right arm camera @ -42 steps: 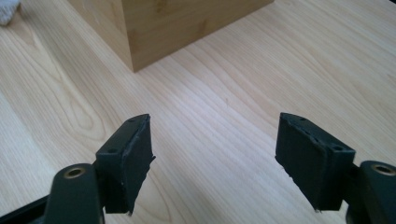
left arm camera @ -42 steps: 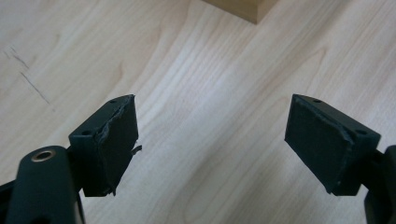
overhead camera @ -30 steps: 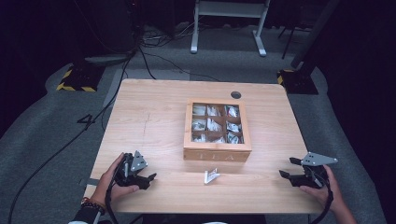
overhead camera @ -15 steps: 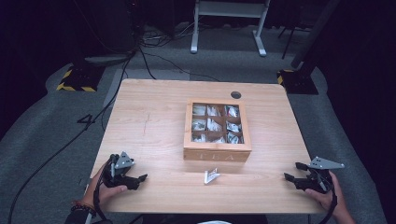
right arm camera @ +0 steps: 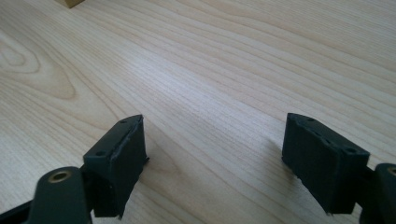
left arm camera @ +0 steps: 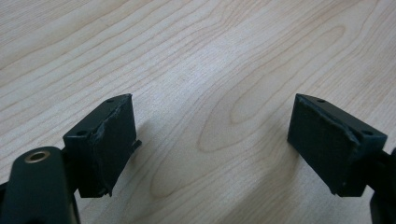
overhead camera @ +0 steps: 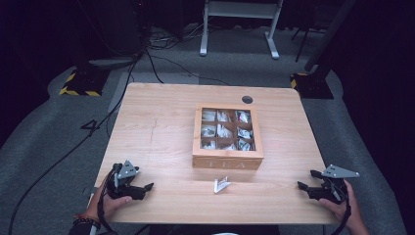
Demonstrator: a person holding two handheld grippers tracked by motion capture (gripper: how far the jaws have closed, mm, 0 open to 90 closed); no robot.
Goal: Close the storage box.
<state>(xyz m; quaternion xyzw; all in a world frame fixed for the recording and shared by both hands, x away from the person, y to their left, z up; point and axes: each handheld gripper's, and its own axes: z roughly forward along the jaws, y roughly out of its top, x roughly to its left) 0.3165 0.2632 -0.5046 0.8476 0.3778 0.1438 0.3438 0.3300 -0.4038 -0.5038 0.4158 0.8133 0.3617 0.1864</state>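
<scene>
**Both grippers empty at near corners, one packet loose in front of tea box**

Two grippers. Left gripper (overhead camera: 147, 187): jaws spread wide, nothing between them, sits at 7 o'clock on the table (overhead camera: 161, 127), held by left hand (overhead camera: 110, 203). In the left gripper view the two black pads (left arm camera: 109, 140) hang just above bare wood, gap clear.

Right gripper (overhead camera: 304, 187): jaws likewise apart, released, nothing held, at 5 o'clock near the table's right edge, in right hand (overhead camera: 345, 205). Right gripper view: two pads (right arm camera: 122, 161) over bare wood, a corner of the box (right arm camera: 70, 3) at 11 o'clock in that view.

One grey plate on top of each gripper, two in all.

One loose packet (overhead camera: 221, 184), white, lies on the table at 6 o'clock, between the two grippers, well apart from both, just in front of the box.

One wooden box (overhead camera: 228, 161) at table centre, nine compartments in a three by three grid, packets visible inside; exact count per compartment cannot tell. Lettering on the front wall too small to read.

One round hole (overhead camera: 247, 99) in the tabletop at 1 o'clock, behind the box.
</scene>
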